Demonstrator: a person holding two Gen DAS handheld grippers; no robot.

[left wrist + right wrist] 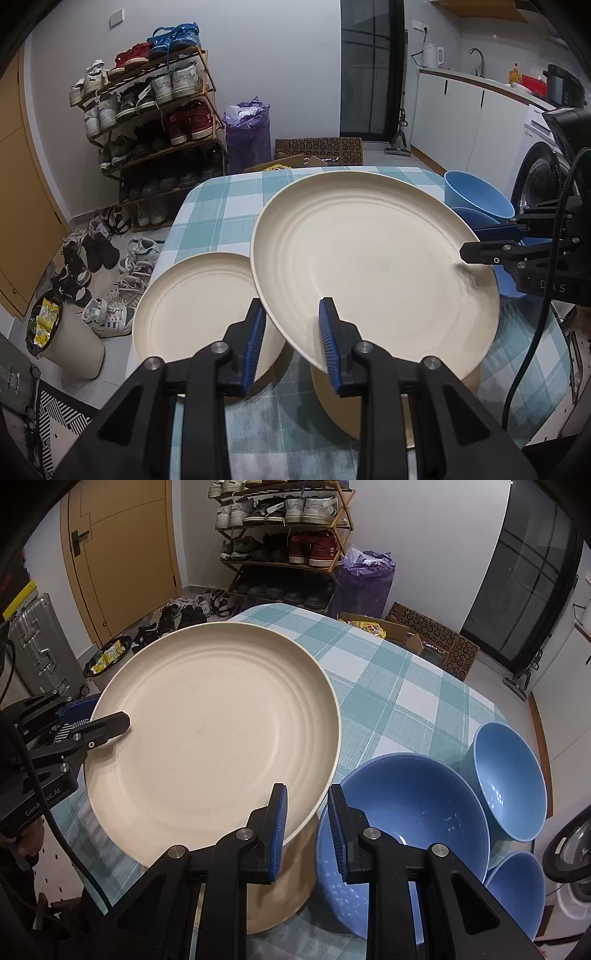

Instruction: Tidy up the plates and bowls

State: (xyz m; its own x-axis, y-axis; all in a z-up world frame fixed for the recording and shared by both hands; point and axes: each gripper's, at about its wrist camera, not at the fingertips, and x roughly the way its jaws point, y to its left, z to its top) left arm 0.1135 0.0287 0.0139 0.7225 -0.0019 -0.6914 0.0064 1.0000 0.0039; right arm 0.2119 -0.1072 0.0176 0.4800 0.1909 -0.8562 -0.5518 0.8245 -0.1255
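Two grippers — left gripper (291, 339) and right gripper (306, 827) — pinch opposite rims of one cream plate (369, 266), tilted above another plate (192, 306) near the tabletop's (229, 206) near edge.

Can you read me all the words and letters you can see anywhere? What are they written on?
"D A S" – on the black body of the right gripper, in the left wrist view; any further letters are cut off.
"GenRobot.AI" – on the black body of the left gripper, partly hidden by a cable, so partly a guess.
Logo on the red shoes on the rack: too small to read.
Lettering on the washing machine: too blurred to read.
The held plate and the bowls bear no text.
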